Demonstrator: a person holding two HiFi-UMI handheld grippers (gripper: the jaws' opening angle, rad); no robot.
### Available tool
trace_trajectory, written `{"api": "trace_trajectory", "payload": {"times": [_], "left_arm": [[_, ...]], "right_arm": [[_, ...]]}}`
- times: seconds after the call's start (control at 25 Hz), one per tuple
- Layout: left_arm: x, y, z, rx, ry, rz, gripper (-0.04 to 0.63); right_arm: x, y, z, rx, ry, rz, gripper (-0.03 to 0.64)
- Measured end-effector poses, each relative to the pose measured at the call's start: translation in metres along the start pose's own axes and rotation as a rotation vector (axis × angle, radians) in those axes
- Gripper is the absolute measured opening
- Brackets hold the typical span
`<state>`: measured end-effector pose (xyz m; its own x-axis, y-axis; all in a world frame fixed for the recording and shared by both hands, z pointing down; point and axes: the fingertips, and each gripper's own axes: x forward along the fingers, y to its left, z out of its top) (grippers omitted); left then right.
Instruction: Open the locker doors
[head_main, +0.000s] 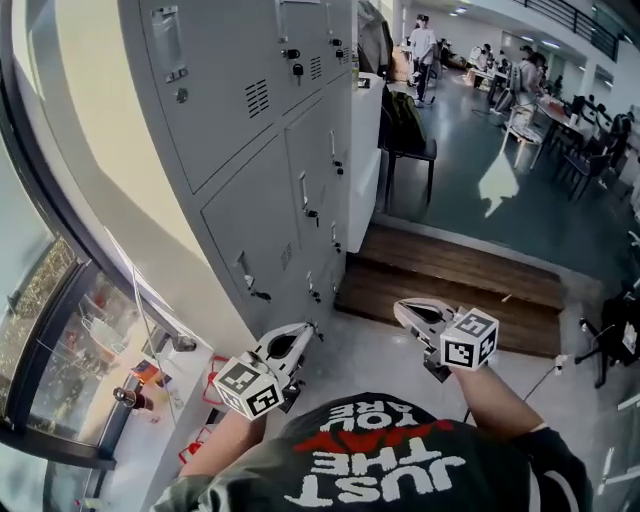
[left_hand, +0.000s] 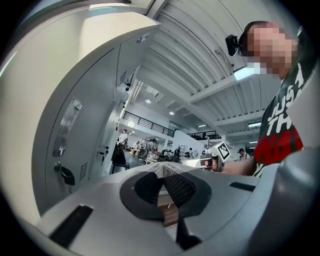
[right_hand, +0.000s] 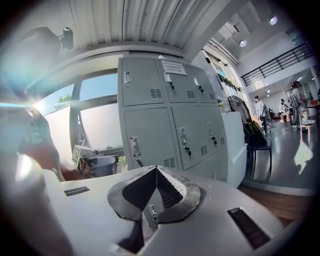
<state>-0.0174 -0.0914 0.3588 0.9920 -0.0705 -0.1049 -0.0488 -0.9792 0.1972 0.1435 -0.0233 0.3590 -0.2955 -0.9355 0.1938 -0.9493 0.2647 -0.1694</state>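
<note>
The grey metal locker (head_main: 255, 120) stands left of the person, apart from both tongs. Six doors (right_hand: 145, 132) show, all shut, with vents and handles. Left tongs (head_main: 309, 331) and right tongs (head_main: 403, 309) are pressed together, empty.

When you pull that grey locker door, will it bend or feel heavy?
Probably it won't bend: the locker door looks like flat sheet metal. It likely swings lightly, being one plain vented panel. Its small smooth handle could be slippery.
</note>
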Motion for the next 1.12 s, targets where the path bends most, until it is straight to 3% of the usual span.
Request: {"api": "trace_trajectory", "payload": {"times": [0.16,0.32,0.56,0.72,0.96,1.12], "left_arm": [[0.008,0.025,0.002,-0.007,-0.005,0.011,0.002],[0.014,0.047,-0.003,-0.032,0.001,0.079,0.002],[0.030,0.074,-0.007,0.004,-0.020,0.270,0.002],[0.048,0.089,-0.009,-0.048,-0.090,0.441,0.002],[0.083,0.096,-0.006,-0.066,-0.139,0.583,0.002],[0.087,0.093,-0.004,-0.045,-0.117,0.638,0.002]], "right_arm": [[0.039,-0.021,0.012,0.002,0.016,0.031,0.035],[0.077,-0.038,0.020,-0.020,0.039,0.131,0.035],[0.139,-0.075,0.042,-0.048,0.045,0.313,0.037],[0.171,-0.101,0.054,-0.092,0.075,0.449,0.037],[0.216,-0.138,0.080,-0.140,0.073,0.550,0.037],[0.254,-0.138,0.099,-0.173,0.039,0.584,0.038]]}}
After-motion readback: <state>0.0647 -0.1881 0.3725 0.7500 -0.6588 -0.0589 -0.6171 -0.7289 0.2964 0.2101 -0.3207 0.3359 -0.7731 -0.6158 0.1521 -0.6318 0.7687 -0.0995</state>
